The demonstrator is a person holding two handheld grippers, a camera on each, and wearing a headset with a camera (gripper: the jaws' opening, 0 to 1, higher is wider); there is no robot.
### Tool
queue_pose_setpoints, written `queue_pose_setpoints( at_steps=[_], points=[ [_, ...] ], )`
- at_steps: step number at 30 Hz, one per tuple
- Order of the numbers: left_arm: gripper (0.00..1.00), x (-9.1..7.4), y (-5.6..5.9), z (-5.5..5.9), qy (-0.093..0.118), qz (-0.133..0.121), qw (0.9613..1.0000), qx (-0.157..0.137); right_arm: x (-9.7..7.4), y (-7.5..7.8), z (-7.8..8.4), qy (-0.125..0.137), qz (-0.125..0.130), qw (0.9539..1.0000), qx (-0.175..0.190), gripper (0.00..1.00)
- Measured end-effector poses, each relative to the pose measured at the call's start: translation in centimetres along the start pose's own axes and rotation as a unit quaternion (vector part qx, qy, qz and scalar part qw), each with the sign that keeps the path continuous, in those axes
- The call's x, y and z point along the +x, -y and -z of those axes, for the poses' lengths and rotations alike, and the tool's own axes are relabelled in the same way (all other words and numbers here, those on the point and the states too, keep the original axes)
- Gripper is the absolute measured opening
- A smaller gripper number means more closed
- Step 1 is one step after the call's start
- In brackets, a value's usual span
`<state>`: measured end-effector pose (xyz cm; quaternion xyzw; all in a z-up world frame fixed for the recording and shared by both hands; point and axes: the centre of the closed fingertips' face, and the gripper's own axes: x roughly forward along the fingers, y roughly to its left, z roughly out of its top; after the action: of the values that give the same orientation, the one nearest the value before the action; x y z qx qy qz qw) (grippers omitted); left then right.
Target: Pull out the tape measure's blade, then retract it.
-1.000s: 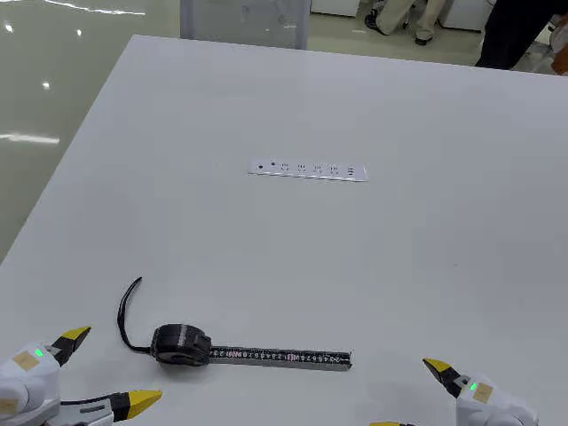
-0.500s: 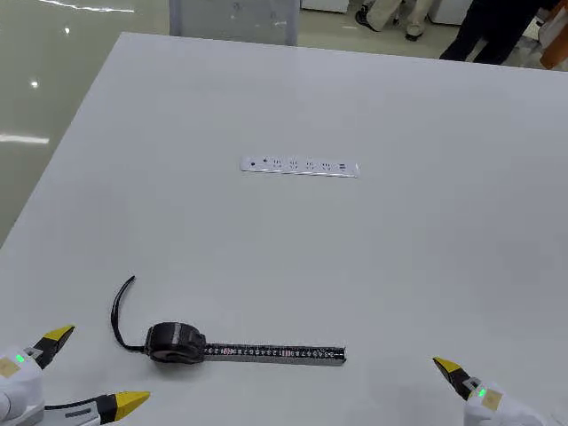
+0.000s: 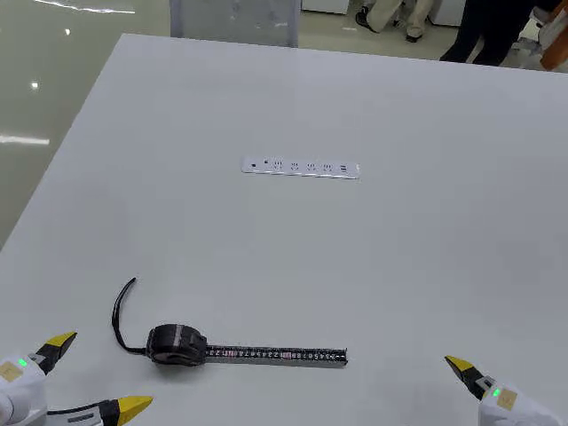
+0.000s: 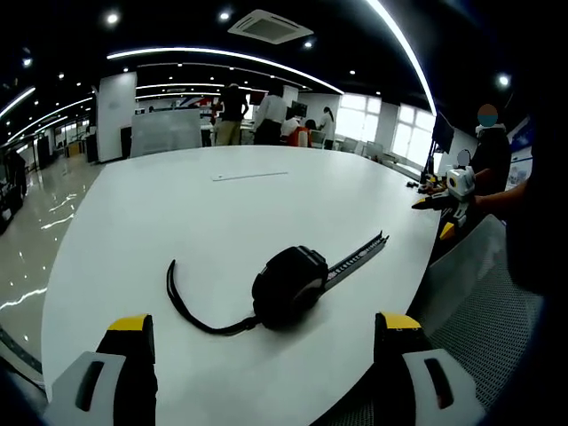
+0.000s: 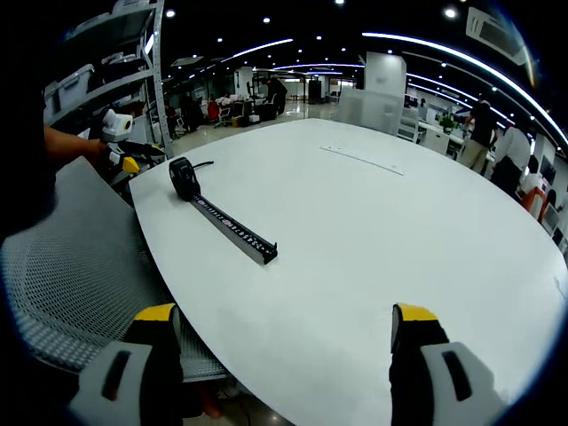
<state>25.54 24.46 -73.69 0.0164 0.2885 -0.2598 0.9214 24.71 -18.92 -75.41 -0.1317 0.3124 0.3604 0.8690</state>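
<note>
Tape measure (image 3: 177,344), blade (image 3: 277,355) out, power strip (image 3: 301,168) well beyond

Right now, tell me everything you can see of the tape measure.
The tape measure is a black, rounded case, plastic by its look, lying on the white table. Its dark blade, with pale markings, is pulled out, flat on the table. A black wrist strap curls from the opposite side. The left gripper and right gripper are open, clear of it.
</note>
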Motion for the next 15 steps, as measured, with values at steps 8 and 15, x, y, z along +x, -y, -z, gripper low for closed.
queue_pose_setpoints(
  at_steps=[8, 15],
  points=[
    [1.00, 0.05, -0.09, -0.11, 0.003, -0.002, 1.0000, -0.001, -0.26, 0.51, -0.01, 0.001, 0.004, 1.0000, -0.003, 1.00],
    [1.00, 0.19, -0.05, -0.52, 0.005, -0.003, 0.9999, -0.016, -0.34, 0.75, -0.03, -0.002, 0.001, 1.0000, -0.005, 1.00]
  ],
)
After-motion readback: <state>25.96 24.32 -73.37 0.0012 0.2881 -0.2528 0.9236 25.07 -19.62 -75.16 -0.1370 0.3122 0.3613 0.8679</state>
